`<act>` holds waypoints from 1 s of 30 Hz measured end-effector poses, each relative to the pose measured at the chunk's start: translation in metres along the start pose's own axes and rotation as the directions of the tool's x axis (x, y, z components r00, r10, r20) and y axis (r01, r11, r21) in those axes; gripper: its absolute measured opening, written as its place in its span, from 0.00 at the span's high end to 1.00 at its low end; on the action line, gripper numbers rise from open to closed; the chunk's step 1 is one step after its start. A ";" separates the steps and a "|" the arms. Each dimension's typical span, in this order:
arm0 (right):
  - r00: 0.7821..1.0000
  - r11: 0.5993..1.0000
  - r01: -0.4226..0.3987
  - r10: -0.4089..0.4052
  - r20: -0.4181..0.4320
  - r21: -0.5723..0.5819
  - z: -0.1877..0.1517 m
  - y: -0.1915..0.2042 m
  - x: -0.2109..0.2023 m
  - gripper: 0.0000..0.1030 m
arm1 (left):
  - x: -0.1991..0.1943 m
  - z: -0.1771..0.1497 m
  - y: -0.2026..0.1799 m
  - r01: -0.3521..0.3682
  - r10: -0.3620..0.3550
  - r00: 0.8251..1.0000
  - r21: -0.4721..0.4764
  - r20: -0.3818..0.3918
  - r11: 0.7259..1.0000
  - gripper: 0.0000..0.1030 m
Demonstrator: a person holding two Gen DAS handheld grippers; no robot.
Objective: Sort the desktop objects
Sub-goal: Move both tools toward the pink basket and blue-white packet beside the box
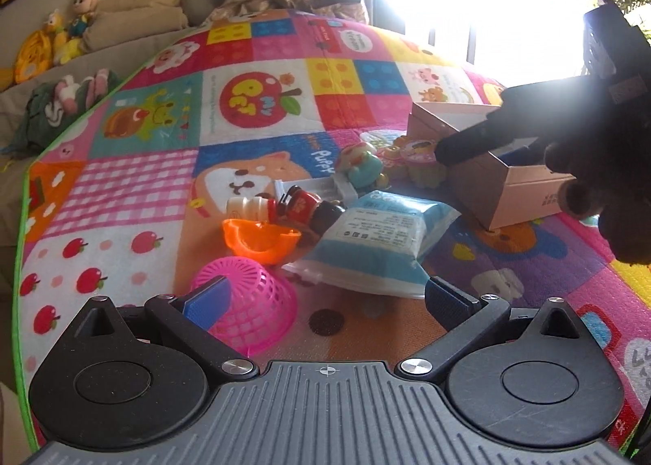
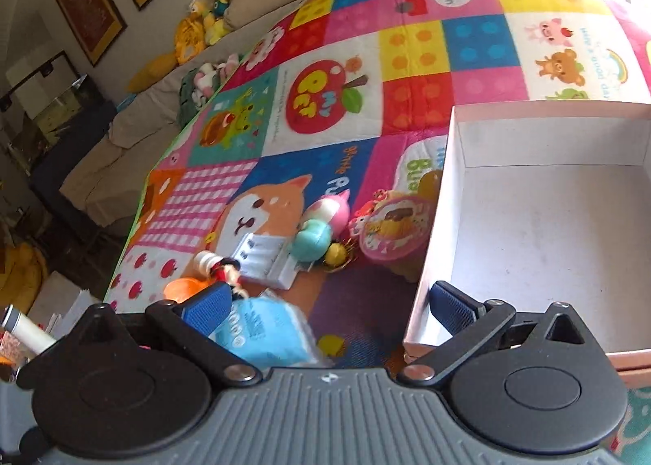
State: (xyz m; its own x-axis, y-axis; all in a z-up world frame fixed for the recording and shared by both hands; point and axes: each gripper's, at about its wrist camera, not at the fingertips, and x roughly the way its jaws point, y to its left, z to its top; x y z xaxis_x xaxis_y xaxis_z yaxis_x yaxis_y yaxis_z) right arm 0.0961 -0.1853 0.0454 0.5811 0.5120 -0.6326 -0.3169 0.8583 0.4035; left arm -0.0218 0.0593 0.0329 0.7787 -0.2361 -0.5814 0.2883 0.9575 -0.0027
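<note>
Your left gripper (image 1: pixel 327 304) hangs with its blue-padded jaws spread wide and nothing between them, low over the colourful patchwork play mat (image 1: pixel 260 98). The pink plastic mesh basket (image 1: pixel 248 302) lies tipped on its side just behind the left pad, and the light-blue soft packet (image 1: pixel 378 245) rests ahead — near the orange plastic scoop-shaped toy (image 1: pixel 260 241) and a small red-and-white toy bottle (image 1: pixel 260 206).

Your right gripper (image 2: pixel 329 312) is likewise released, empty, straddling the near-left corner of the open white cardboard box (image 2: pixel 437 229), whose floor is bare. The light-blue packet (image 2: pixel 264 332) sits under its left finger, blurred. A round pink cartoon-printed tin (image 2: pixel 396 231) lies just beside the box wall, with a teal-and-pink plush toy (image 2: pixel 321 227) next to it.
</note>
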 end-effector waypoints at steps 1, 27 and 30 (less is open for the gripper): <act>0.999 0.999 -0.035 0.035 -0.021 -0.017 -0.005 0.005 -0.003 0.00 | -0.002 0.000 0.001 0.012 -0.012 1.000 0.000 0.005 1.000 0.00; 0.907 0.941 0.258 -0.313 0.282 0.217 -0.060 -0.094 -0.126 0.00 | 0.030 0.004 -0.042 0.145 -0.144 0.989 0.031 -0.032 0.989 0.00; 0.942 0.953 0.160 -0.225 0.249 0.258 -0.054 -0.104 -0.111 0.00 | 0.020 -0.004 -0.028 0.166 -0.169 0.985 -0.080 -0.031 0.983 0.00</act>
State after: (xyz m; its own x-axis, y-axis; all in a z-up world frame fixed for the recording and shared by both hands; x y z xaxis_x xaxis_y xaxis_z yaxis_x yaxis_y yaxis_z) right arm 0.0238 -0.3295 0.0382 0.8052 0.2806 -0.5225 -0.0156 0.8907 0.4544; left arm -0.0162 0.0278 0.0183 0.7007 -0.3895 -0.5978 0.3686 0.9150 -0.1642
